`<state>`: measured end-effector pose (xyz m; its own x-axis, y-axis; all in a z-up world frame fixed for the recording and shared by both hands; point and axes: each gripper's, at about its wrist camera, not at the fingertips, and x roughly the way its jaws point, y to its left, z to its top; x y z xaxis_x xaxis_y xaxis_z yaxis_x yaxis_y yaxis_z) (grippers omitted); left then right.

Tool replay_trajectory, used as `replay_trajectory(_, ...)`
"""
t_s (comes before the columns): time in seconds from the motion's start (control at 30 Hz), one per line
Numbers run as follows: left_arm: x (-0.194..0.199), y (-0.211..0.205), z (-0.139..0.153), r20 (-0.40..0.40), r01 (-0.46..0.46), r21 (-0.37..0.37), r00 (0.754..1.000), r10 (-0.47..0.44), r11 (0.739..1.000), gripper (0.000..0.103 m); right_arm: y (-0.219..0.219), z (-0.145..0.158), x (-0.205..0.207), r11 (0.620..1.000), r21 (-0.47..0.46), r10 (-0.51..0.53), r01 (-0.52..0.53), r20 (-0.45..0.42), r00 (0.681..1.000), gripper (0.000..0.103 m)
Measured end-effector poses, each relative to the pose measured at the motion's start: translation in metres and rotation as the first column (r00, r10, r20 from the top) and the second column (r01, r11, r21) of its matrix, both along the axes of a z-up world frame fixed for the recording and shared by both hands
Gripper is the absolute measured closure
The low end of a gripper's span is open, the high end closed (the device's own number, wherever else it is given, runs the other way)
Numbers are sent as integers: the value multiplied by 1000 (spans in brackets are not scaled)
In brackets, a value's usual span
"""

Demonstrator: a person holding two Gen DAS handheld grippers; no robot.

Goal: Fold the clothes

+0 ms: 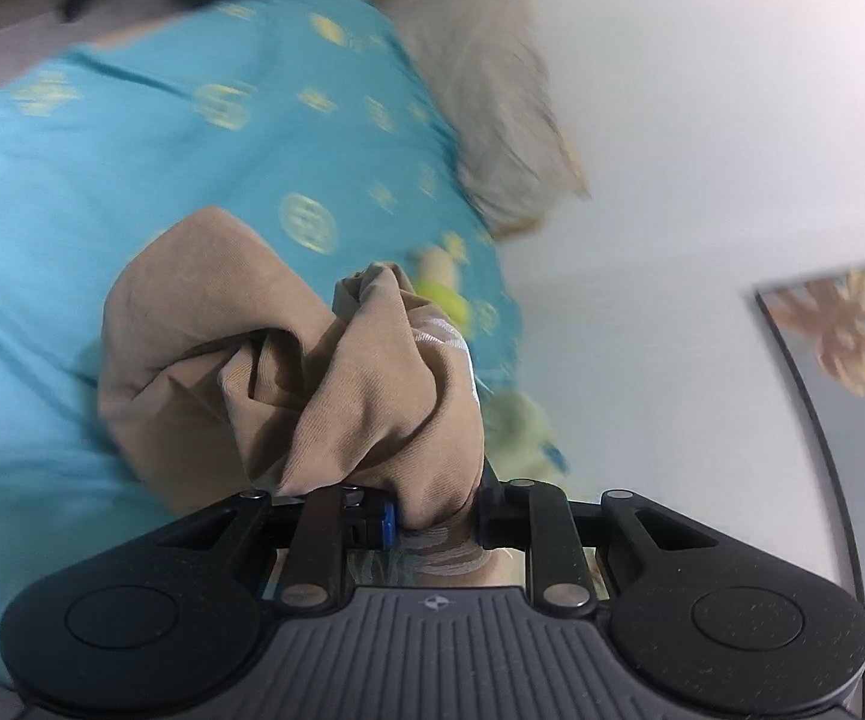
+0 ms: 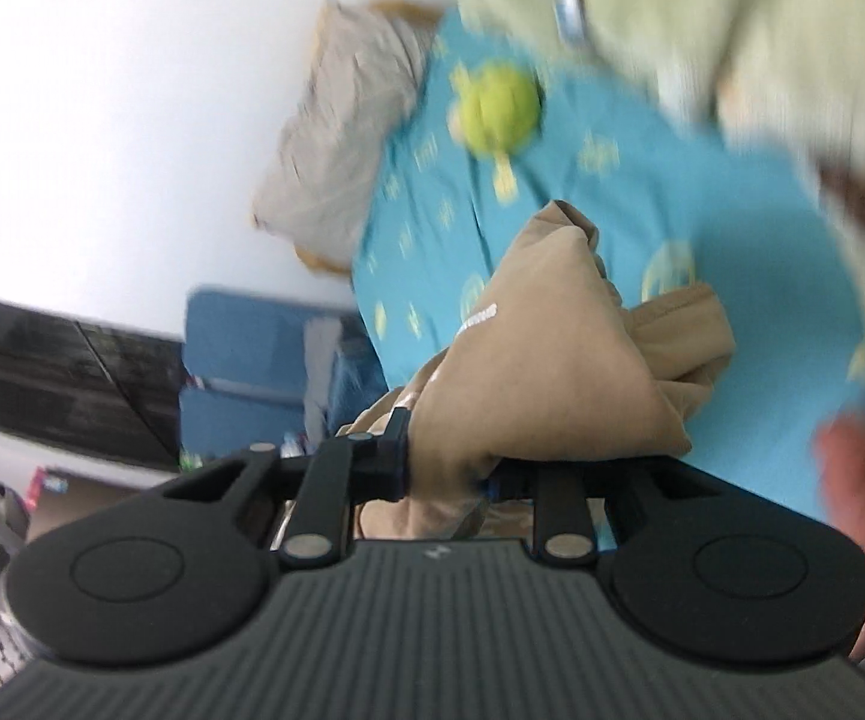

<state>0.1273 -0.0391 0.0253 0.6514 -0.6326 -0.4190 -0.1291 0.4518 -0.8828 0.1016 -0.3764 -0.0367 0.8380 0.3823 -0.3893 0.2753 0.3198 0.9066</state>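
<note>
A tan garment (image 1: 288,372) is bunched up over a turquoise bedsheet (image 1: 132,150) with yellow round motifs. My left gripper (image 1: 435,519) is shut on a fold of the tan garment, which hides its fingertips. In the right wrist view the same tan garment (image 2: 540,360) hangs bunched above the turquoise sheet (image 2: 702,228). My right gripper (image 2: 447,480) is shut on another part of it. Both views are tilted and blurred by motion.
A grey pillow (image 1: 492,108) lies at the sheet's edge by a white wall, also in the right wrist view (image 2: 336,138). A green plush toy (image 2: 501,105) sits on the sheet. A pale green cloth (image 2: 702,18) lies at the upper right. Blue boxes (image 2: 252,372) stand beside the bed.
</note>
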Motion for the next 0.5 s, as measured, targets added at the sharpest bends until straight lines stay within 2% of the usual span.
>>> replay_trajectory(0.1,26,-78,37,55,93,-6,994,-92,996,80,-63,40,-1,996,-51,-68,71,55,996,77)
replay_trajectory(0.2,54,-162,69,110,190,-34,977,-185,981,80,-132,86,2,979,-131,-138,154,128,982,77)
replay_trajectory(0.37,86,-300,105,212,345,-81,923,-322,935,79,-231,151,-3,907,-248,-278,340,254,926,77)
replay_trajectory(0.43,90,-349,108,251,390,-62,897,-364,919,79,-256,160,-9,866,-294,-322,404,290,901,77)
replay_trajectory(0.5,92,-385,103,277,427,-38,873,-401,903,79,-273,154,-17,835,-325,-355,444,298,886,77)
